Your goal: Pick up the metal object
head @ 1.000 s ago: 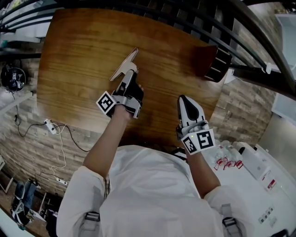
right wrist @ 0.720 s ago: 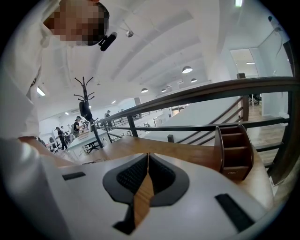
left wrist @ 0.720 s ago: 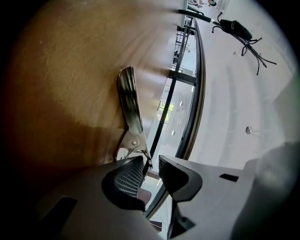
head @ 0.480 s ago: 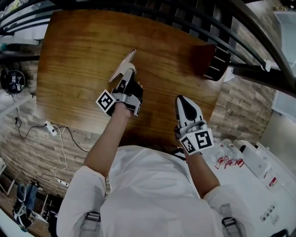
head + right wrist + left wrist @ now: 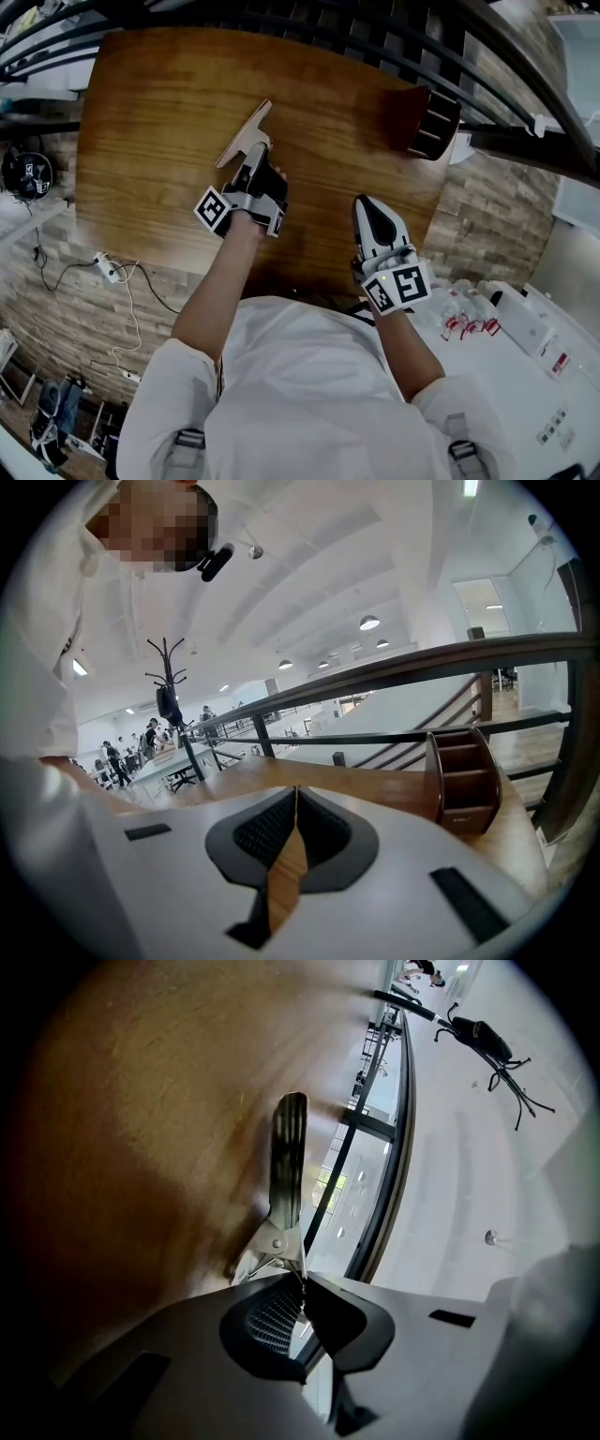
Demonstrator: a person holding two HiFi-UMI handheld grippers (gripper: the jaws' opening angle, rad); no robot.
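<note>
The metal object (image 5: 245, 132) is a flat blade with a folded grip, lying on the brown wooden table (image 5: 159, 112) left of centre. My left gripper (image 5: 256, 157) sits at its near end, and its jaws are closing with the object's thin edge between them. In the left gripper view the pads meet on that edge at the gripper's (image 5: 301, 1284) tips, and the metal object (image 5: 288, 1152) stretches away over the wood. My right gripper (image 5: 368, 202) rests near the table's front right, shut with nothing in it; in its own view the right gripper (image 5: 295, 796) shows its jaws together.
A dark wooden desk organiser (image 5: 427, 118) stands at the table's back right, also seen as the organiser (image 5: 465, 778) in the right gripper view. A black railing (image 5: 394, 37) runs behind the table. Cables and a power strip (image 5: 105, 270) lie on the floor at left.
The left gripper's jaws have come together on the near end of the metal object. The object and the right gripper have hardly moved.
</note>
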